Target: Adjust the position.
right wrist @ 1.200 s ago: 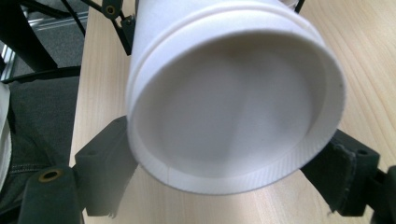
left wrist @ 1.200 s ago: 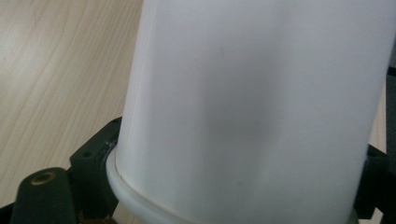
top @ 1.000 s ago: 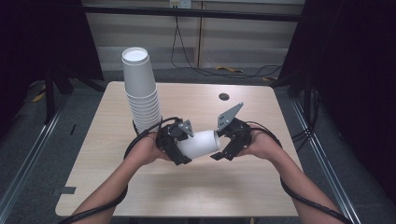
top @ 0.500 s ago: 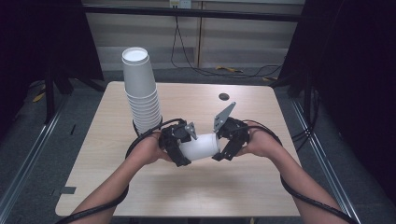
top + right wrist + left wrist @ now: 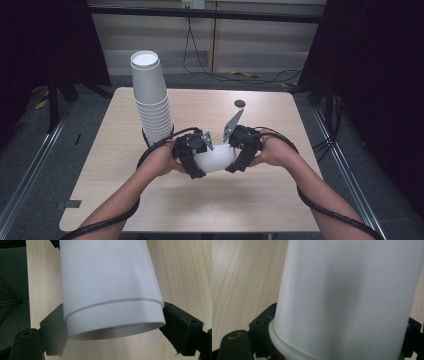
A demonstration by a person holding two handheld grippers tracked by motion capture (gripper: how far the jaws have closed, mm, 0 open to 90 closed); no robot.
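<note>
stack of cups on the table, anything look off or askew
The stack of cups leans slightly left toward its top. The white cup lies sideways between the left tool and right tool. No spill or damage shows.

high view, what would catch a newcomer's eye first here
The white paper cup held sideways above the near middle of the wooden table, with the left gripper clamped on one end and the right gripper on the other. Next, the tall stack of white cups standing behind the left hand.

A white paper cup (image 5: 215,159) lies sideways just above the table, clamped at both ends.
</note>
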